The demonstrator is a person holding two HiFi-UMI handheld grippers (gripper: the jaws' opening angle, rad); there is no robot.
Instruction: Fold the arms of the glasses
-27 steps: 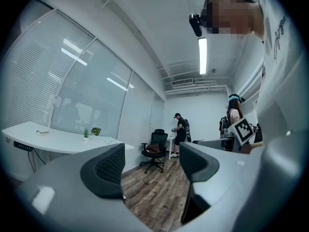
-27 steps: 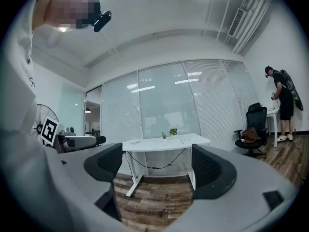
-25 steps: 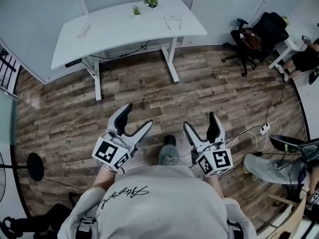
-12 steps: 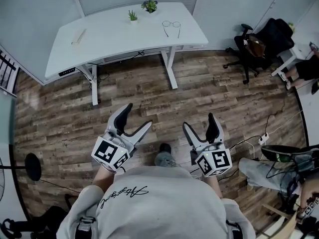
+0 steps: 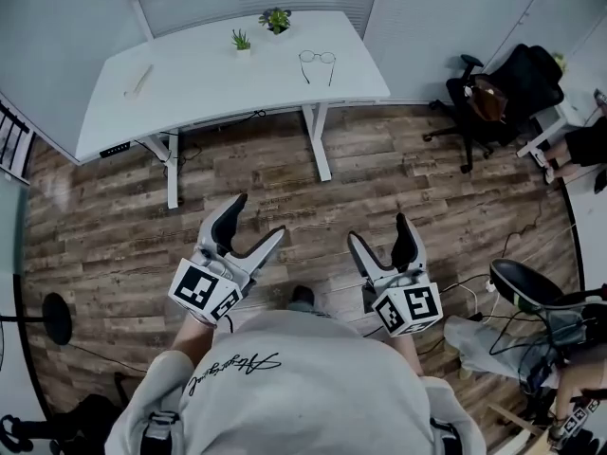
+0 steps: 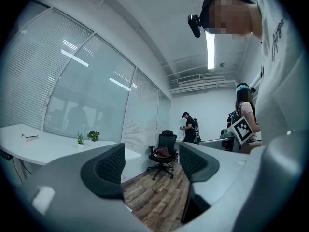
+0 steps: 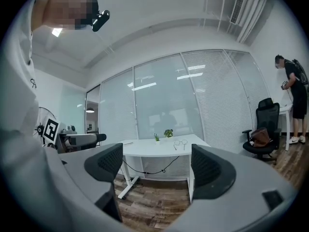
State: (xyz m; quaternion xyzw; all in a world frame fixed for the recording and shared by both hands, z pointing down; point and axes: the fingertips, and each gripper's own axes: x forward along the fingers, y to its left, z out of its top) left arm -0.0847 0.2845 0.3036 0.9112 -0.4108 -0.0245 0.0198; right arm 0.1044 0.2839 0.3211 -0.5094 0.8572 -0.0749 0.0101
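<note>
A pair of thin-rimmed glasses [image 5: 317,61] lies with its arms spread on the white desk [image 5: 209,88], toward the desk's right end; they also show small and far off as glasses [image 7: 180,142] in the right gripper view. My left gripper [image 5: 253,227] is held open over the wooden floor, well short of the desk. My right gripper [image 5: 378,235] is open too, at the same distance. Nothing is between either pair of jaws.
Two small potted plants [image 5: 275,19] and a pale flat stick-like item [image 5: 137,80] also sit on the desk. A black office chair [image 5: 488,88] stands at the right, with cables and a power strip on the floor nearby. Other people stand at the room's right side.
The desk has shifted lower and left in the head view and looks nearer. Both grippers keep their open pose in front of the body.
</note>
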